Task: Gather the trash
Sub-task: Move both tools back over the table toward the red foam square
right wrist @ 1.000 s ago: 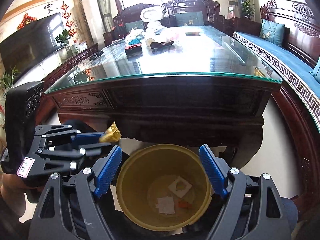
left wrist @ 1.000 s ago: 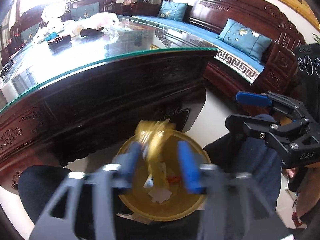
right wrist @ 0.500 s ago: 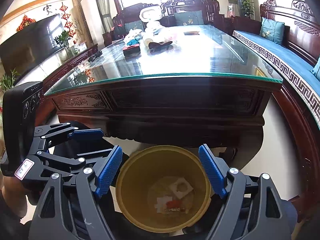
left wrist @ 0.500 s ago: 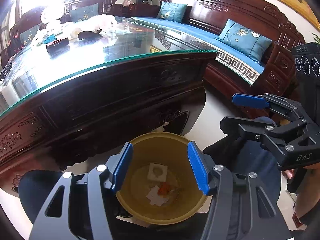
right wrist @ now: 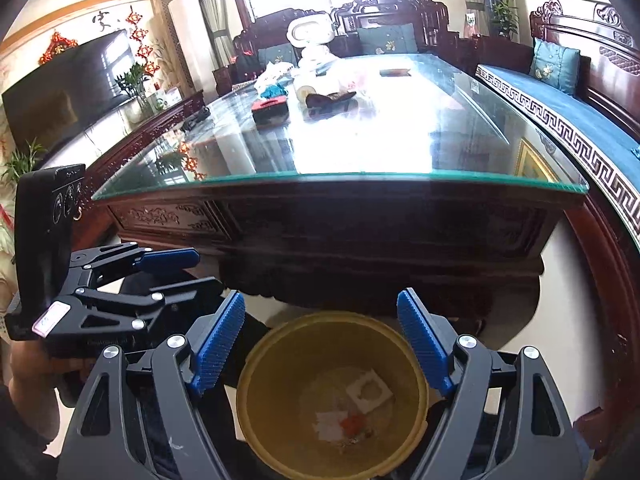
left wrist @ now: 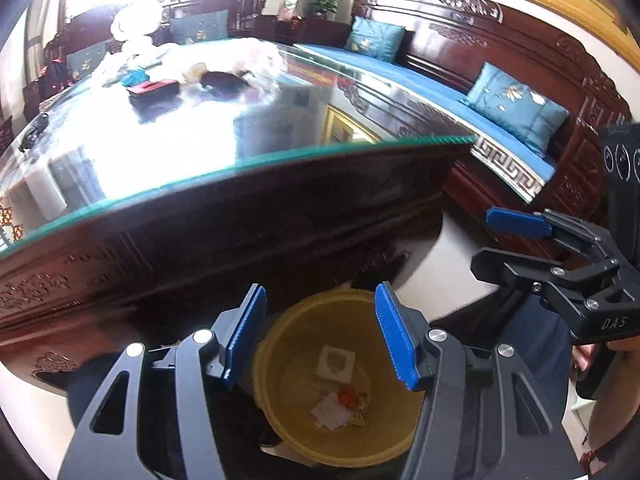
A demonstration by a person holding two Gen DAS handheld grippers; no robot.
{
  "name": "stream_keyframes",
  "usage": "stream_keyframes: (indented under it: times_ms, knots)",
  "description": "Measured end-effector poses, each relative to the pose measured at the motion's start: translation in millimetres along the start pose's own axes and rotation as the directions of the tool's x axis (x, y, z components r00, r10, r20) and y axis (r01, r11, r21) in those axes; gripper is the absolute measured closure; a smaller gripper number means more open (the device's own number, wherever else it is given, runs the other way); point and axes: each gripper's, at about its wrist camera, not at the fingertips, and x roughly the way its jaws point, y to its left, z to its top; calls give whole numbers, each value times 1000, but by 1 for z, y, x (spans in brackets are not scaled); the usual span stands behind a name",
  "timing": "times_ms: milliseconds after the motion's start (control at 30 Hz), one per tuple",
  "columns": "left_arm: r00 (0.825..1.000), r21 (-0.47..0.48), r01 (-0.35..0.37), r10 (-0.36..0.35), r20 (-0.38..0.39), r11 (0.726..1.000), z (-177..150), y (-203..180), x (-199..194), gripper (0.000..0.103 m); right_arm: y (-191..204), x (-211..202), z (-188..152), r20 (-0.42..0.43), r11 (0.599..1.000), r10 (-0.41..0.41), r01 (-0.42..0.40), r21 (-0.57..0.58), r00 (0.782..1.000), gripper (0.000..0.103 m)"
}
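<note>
Round yellow plastic waste bin (left wrist: pixel 280 360) sat on the pale floor directly below both grippers, just in front of the table. At its bottom: one white square card with a round cut-out (right wrist: pixel 369 391), one flat white paper scrap (right wrist: pixel 329 424), one small orange-red crumpled piece (right wrist: pixel 352 424), plus some blurred bits I couldn't identify. Left gripper (left wrist: pixel 320 330) had its blue-padded jaws spread wide, nothing held. Right gripper (right wrist: pixel 320 336) was likewise wide apart and empty. Beyond the bin, the dark carved wooden table with a glass top (right wrist: pixel 360 152) carried a loose cluster at its far end: a red flat case (right wrist: pixel 270 105), a dark curved object (right wrist: pixel 330 99), and white crumpled material, count unclear. Blue-cushioned carved wooden bench (left wrist: pixel 400 80) ran along the right side with two blue pillows visible. A black flat-screen TV (right wrist: pixel 64 96) stood far left.
</note>
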Motion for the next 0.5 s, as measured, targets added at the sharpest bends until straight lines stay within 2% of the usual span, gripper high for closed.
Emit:
stream_keyframes:
  times_ms: [233, 433, 500]
  knots:
    - [997, -53, -48, 52, 63, 997, 40, 35, -5, 44, 2, 14, 45, 41, 1000, 20, -19, -13, 999, 26]
    - [984, -62, -103, 111, 140, 993, 82, 55, -16, 34, 8, 25, 97, 96, 998, 49, -45, -47, 994, 26]
    - [978, -66, -124, 134, 161, 990, 97, 65, -18, 32, 8, 31, 114, 111, 998, 54, -50, -42, 992, 21]
